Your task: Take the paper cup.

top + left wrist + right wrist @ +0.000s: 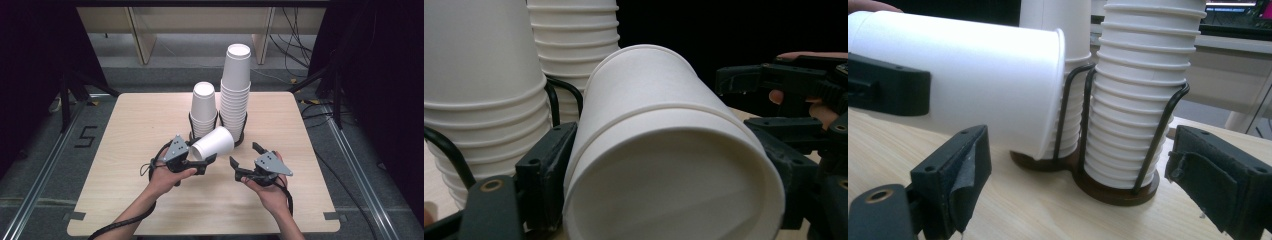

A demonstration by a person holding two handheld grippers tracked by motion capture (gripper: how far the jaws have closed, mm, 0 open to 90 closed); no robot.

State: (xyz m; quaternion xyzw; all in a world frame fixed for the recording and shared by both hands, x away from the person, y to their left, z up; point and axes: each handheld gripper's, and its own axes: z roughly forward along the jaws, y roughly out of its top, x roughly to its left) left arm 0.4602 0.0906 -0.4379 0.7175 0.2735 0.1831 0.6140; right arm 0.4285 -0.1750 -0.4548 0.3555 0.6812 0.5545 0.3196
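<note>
Jaws of the left gripper [207, 161] clamp the tilted paper cup [214, 143] between them.

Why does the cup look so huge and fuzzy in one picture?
In the left gripper view the cup sits right at the lens, so its near end looks soft and swollen. The right gripper view shows the stacks sharper. The high view is evenly lit on the table, dark at the sides.

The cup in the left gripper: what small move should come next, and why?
Probably bring the open right gripper to the cup. The left gripper holds it on its side, base toward the stacks, and the right jaws stand empty close beside it.
</note>
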